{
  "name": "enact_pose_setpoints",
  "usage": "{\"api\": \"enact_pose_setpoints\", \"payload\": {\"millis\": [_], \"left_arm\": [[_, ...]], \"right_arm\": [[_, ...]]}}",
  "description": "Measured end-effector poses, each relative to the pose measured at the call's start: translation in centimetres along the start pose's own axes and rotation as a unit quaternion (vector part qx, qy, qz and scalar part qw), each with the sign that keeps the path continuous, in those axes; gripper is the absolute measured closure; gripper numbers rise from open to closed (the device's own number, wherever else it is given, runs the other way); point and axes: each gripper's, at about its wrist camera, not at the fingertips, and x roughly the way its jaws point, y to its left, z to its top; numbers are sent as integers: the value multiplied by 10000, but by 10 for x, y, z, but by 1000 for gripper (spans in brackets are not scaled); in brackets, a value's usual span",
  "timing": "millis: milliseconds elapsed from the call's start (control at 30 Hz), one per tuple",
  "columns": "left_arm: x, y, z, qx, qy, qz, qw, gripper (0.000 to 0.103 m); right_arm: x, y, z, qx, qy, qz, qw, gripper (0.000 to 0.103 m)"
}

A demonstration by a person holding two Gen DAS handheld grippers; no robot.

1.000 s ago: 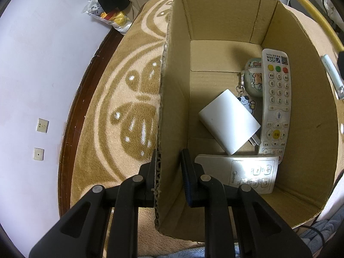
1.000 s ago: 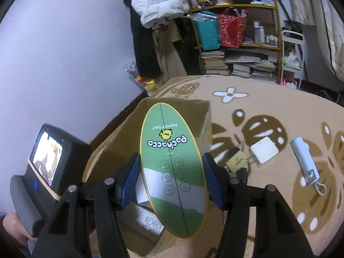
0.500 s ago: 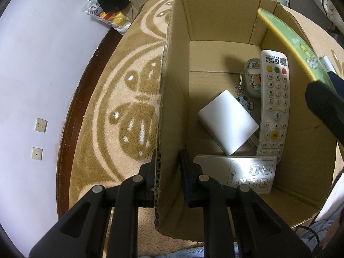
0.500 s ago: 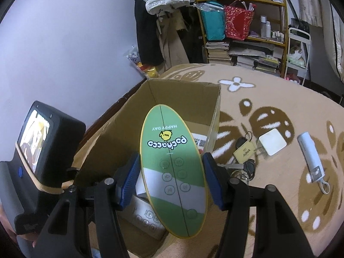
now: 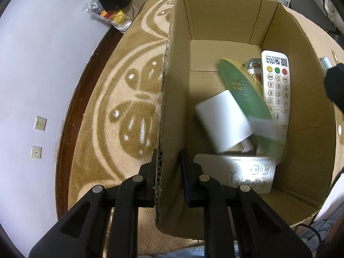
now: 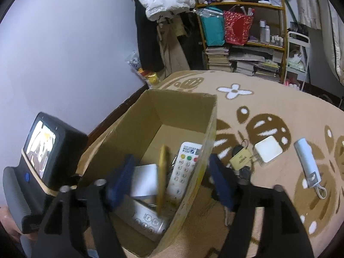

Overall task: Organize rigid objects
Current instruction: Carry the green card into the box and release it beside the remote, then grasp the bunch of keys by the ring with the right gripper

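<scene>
Left tool is clamped narrow on the box wall, one finger outside, one inside, at bottom centre of the left wrist view. Right tool has jaws opening wide, w/ nothing pressed between the blue pads. Green oval remote is loose inside the cardboard box, blurred, tilted on edge; in the right wrist view it sits just ahead of the tool, between the pads but clear of both. It lies over the white block and beside the long white remote, w/ a silver remote nearer the camera. On the rug at right, outside the box: keys w/ tag, white charger, white stick w/ loop.
</scene>
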Motion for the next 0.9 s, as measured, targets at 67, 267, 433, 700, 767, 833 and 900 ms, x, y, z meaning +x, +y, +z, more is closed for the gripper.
{"api": "enact_pose_setpoints", "payload": {"millis": [67, 267, 433, 700, 767, 833, 900], "left_arm": [[1, 0, 0, -5, -9, -11, 10000, 86], [3, 3, -1, -44, -18, -61, 10000, 85], [5, 3, 0, -27, -9, -49, 10000, 85], [6, 4, 0, -46, 3, -73, 10000, 85], [6, 4, 0, -45, 5, -72, 10000, 85], [6, 4, 0, -41, 2, -69, 10000, 84], [5, 4, 0, -27, -1, -55, 10000, 84]], "right_arm": [[-3, -5, 2, 75, -64, -76, 9999, 15], [-3, -27, 2, 123, -44, -586, 9982, 13], [5, -50, -1, 499, 116, -745, 9959, 13], [22, -75, -11, 777, 396, -956, 9916, 13], [27, -80, -14, 821, 488, -995, 9904, 13], [33, -85, -19, 883, 585, -1036, 9890, 13], [40, -93, -23, 1005, 709, -1075, 9866, 13]]}}
